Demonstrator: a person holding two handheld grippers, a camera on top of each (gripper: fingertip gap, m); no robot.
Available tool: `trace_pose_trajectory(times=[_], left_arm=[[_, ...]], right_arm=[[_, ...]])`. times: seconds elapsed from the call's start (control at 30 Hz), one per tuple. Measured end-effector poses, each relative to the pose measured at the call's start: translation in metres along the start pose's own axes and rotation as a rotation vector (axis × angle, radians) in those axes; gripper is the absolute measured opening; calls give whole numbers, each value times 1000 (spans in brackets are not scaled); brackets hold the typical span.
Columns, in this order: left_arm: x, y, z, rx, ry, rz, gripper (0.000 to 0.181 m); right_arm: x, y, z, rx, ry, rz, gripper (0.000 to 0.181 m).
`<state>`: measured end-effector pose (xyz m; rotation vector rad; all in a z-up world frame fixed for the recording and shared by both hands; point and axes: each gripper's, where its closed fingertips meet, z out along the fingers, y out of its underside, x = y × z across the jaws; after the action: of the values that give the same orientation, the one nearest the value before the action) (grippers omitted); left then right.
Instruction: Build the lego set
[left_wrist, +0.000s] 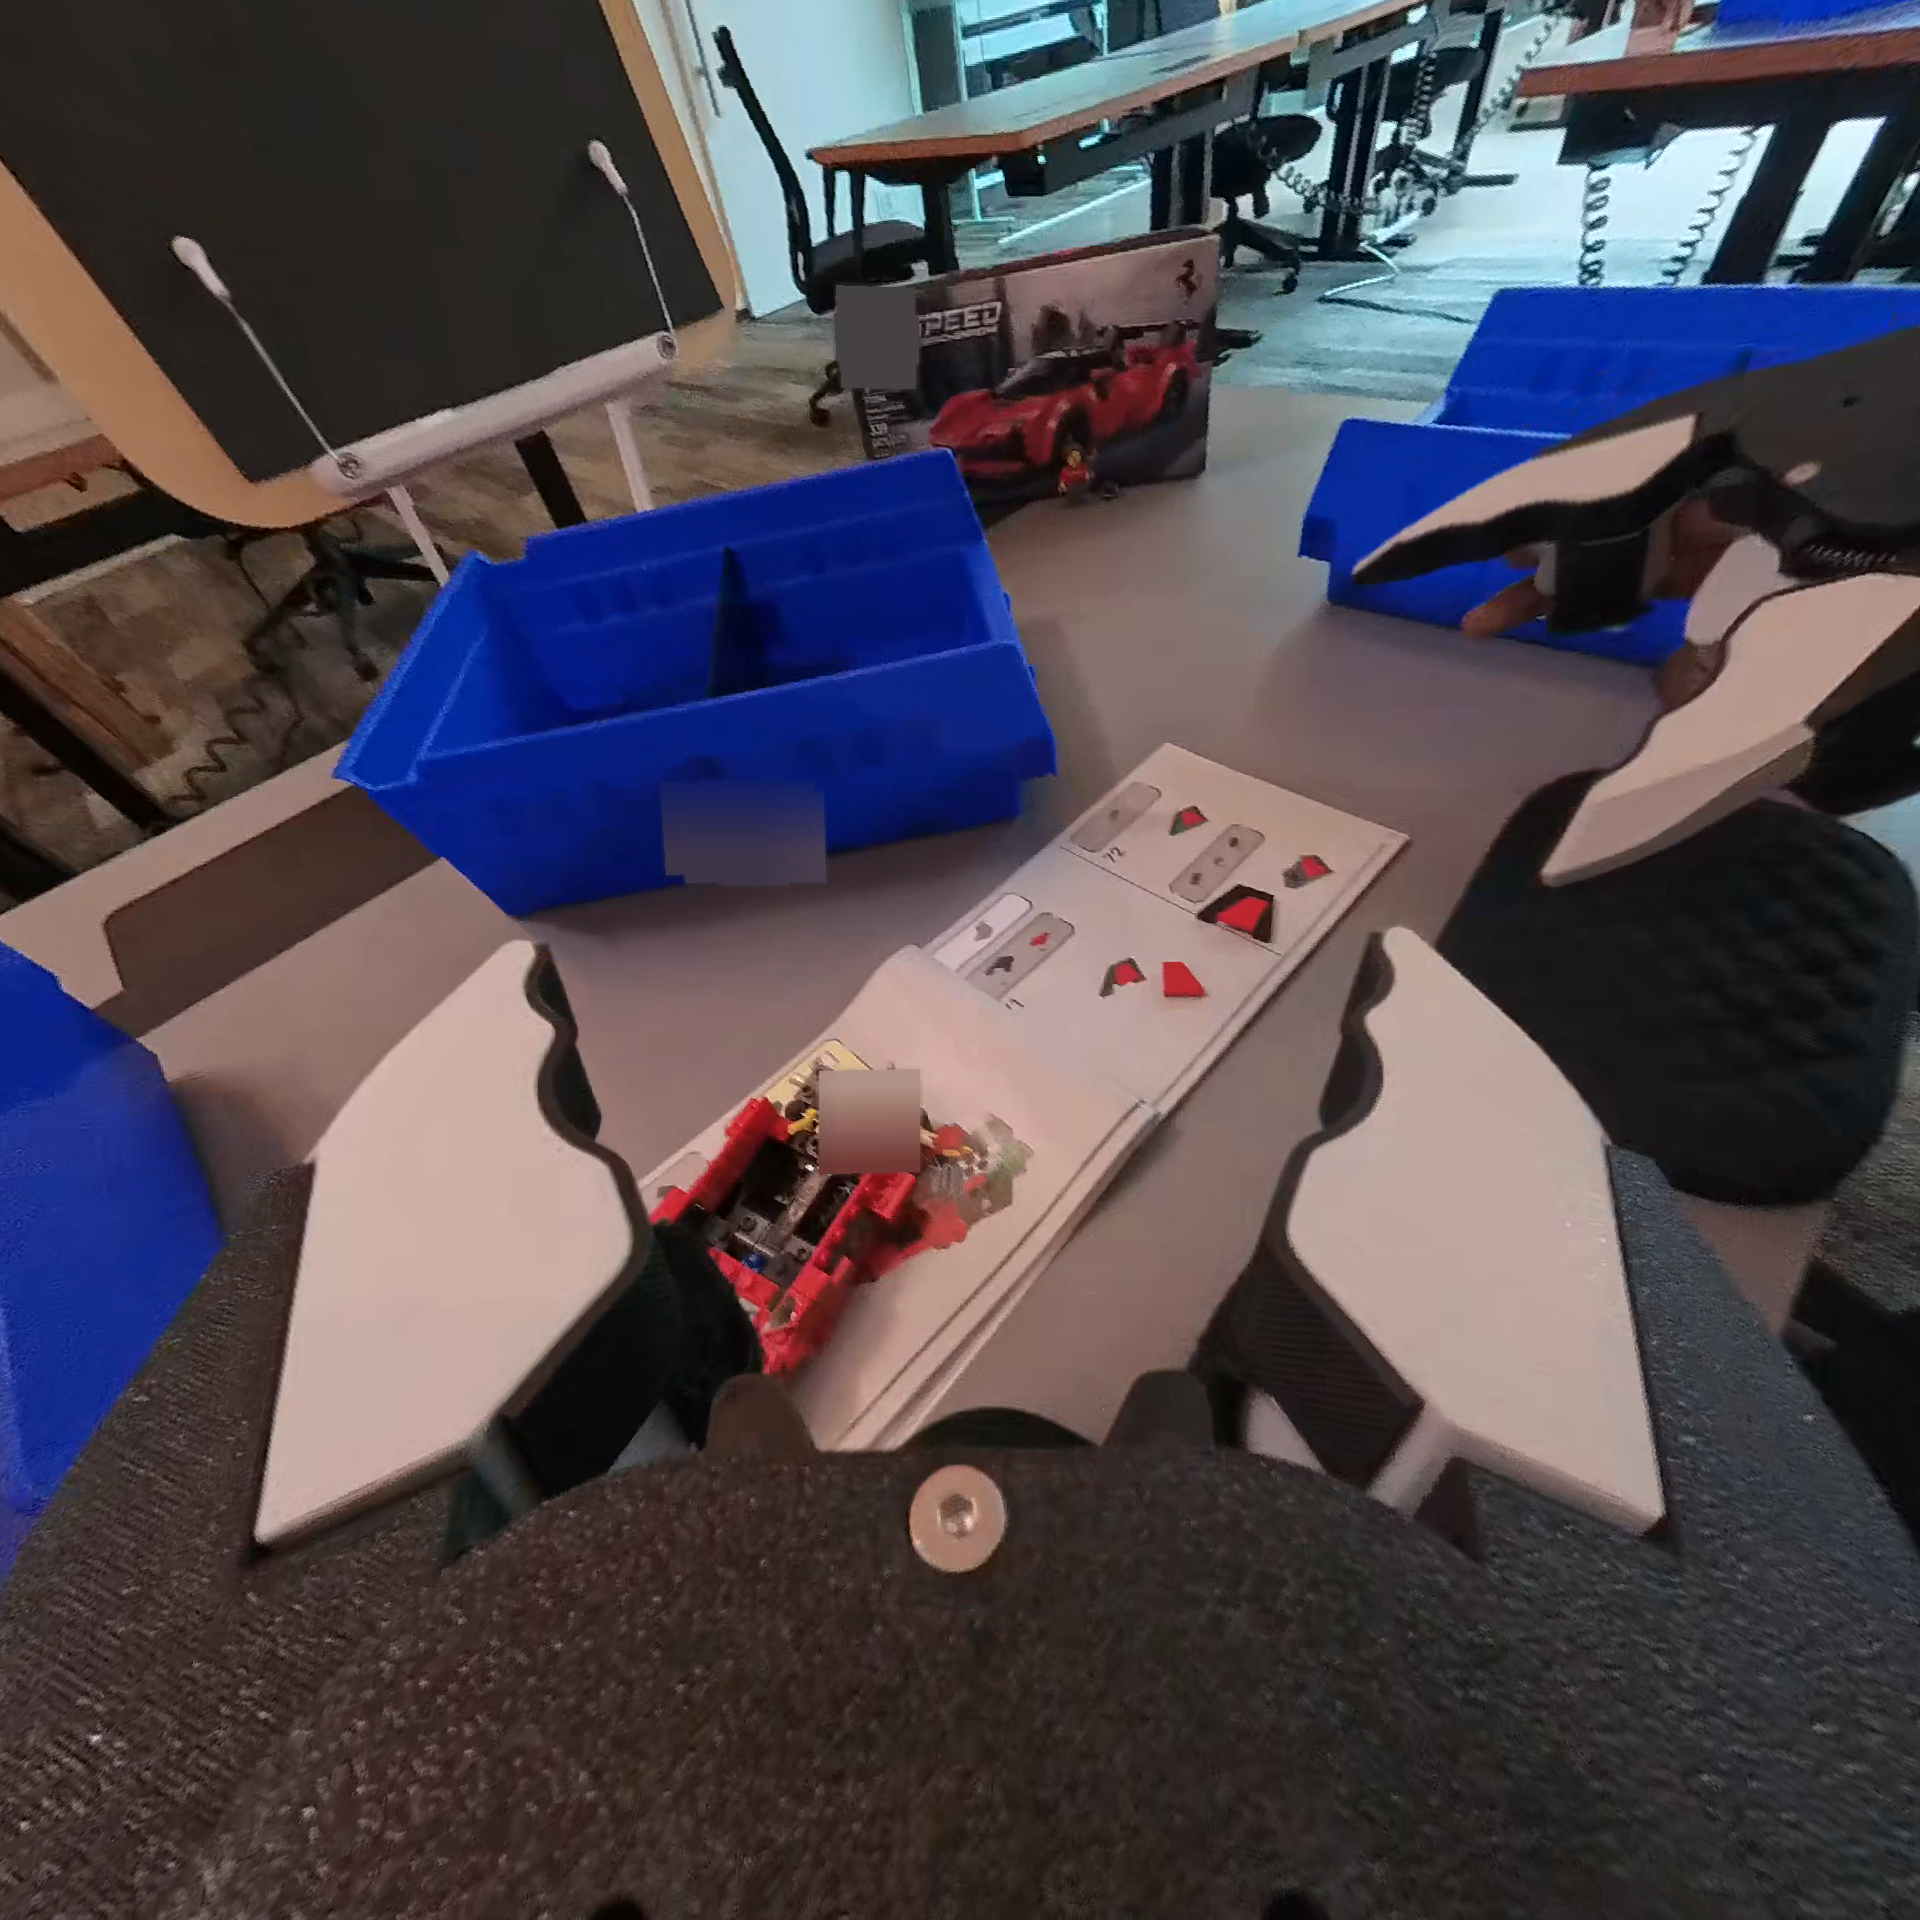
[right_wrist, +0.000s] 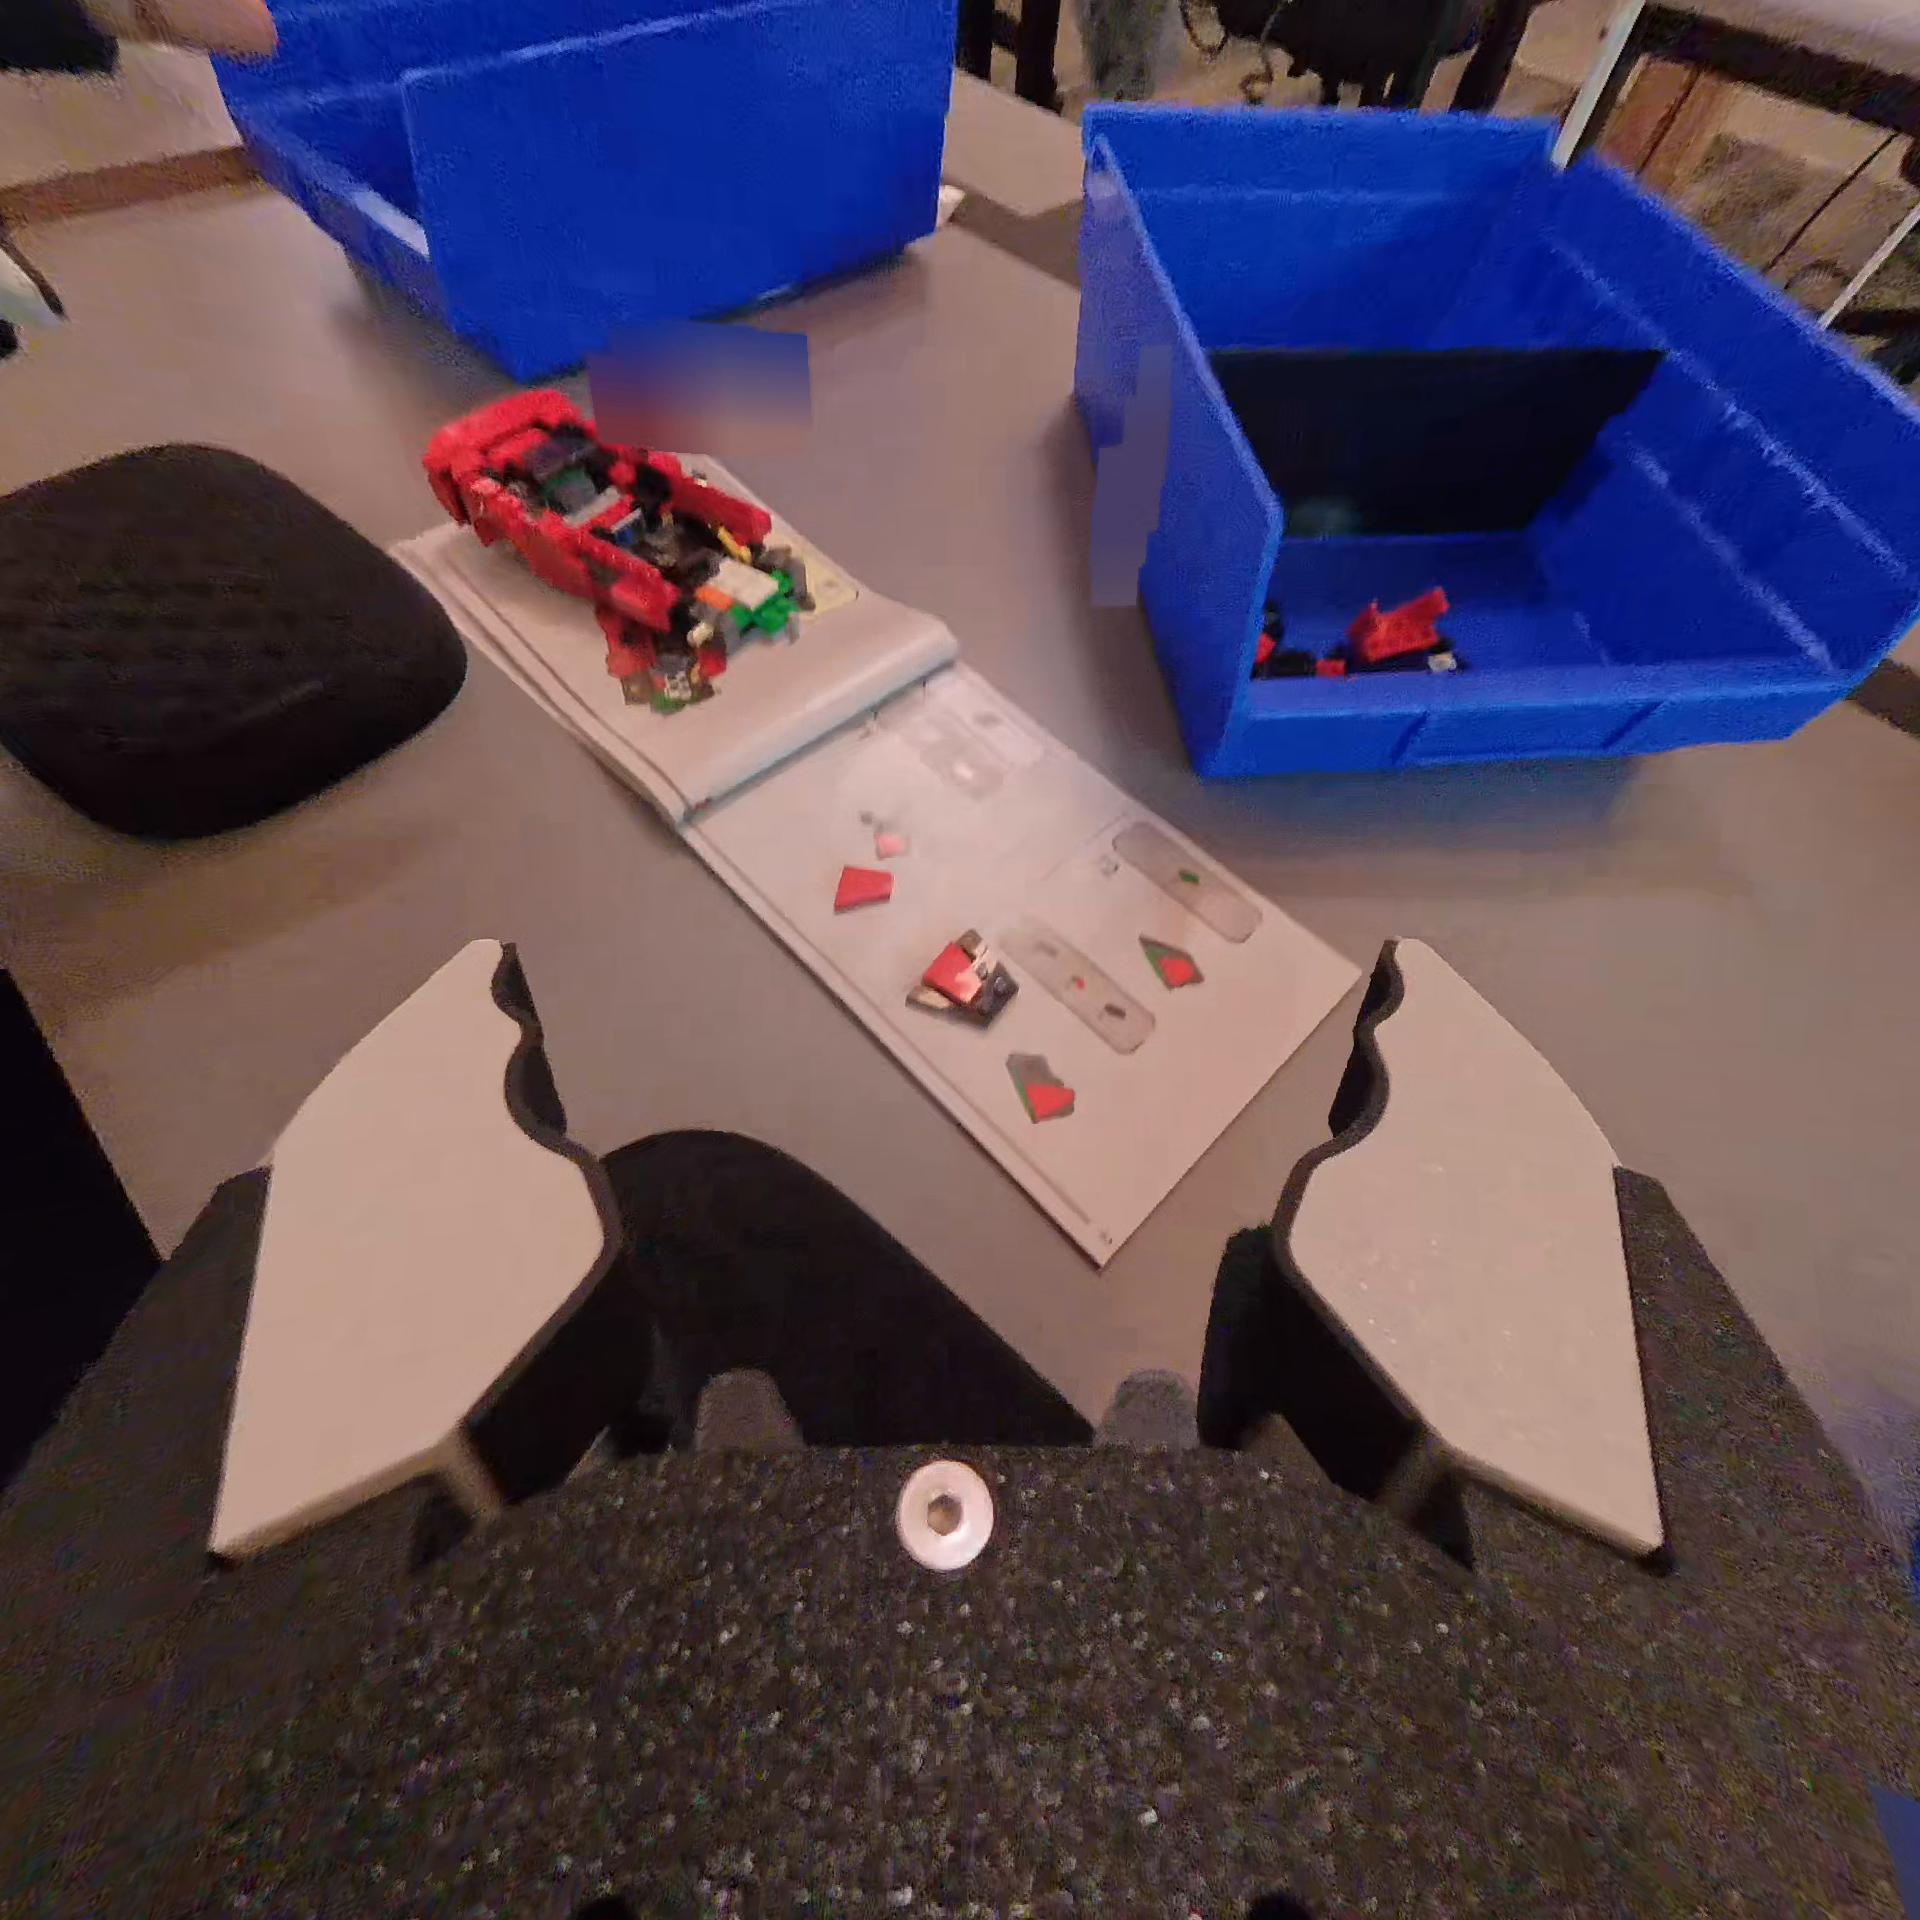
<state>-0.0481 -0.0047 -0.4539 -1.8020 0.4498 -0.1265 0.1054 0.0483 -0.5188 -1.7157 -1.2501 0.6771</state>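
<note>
While the half-built red car (right_wrist: 613, 540) rests on the open manual (right_wrist: 935, 883) for reference, both grippers' fingers (left_wrist: 447, 1226) gape empty, loose bricks (right_wrist: 1361, 639) binned at two o'clock.

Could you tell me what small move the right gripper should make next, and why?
Probably lower the right gripper onto the small red-and-black sub-assembly on the open instruction booklet: both grippers are open and empty, and that piece lies just ahead of its fingers.
</note>
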Motion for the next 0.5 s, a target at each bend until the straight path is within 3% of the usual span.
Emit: trace_pose_trajectory(times=[0.07, 0.13, 0.17, 0.2, 0.23, 0.27, 0.33, 0.4, 0.43, 0.5], left_arm=[[1, 0, -4, 26, 19, -22, 136], [3, 2, -4, 68, 65, -60, 136], [4, 2, -2, 92, 90, -93, 136], [6, 1, -1, 115, 116, -124, 128], [8, 0, -3, 140, 153, -131, 75], [13, -4, -6, 193, 202, -117, 0], [14, -10, -2, 261, 231, -165, 0], [20, -2, 14, 202, 269, -123, 3], [27, 1, 23, 178, 308, -101, 8], [40, 2, 38, 152, 398, -96, 16]], right_arm=[[-3, 14, 2, -57, -27, 13, 140], [-3, 24, 5, -123, -57, 16, 124], [0, 28, 8, -143, -72, 17, 108], [-2, 29, 9, -142, -101, 3, 67], [-6, 25, 10, -111, -147, -22, 10], [-7, 18, 12, -66, -174, -21, 0], [-6, 11, 20, -25, -229, -28, 0], [-3, 13, 31, -44, -296, -94, 4], [1, 17, 37, -72, -331, -124, 23], [16, 31, 47, -162, -386, -155, 38]])
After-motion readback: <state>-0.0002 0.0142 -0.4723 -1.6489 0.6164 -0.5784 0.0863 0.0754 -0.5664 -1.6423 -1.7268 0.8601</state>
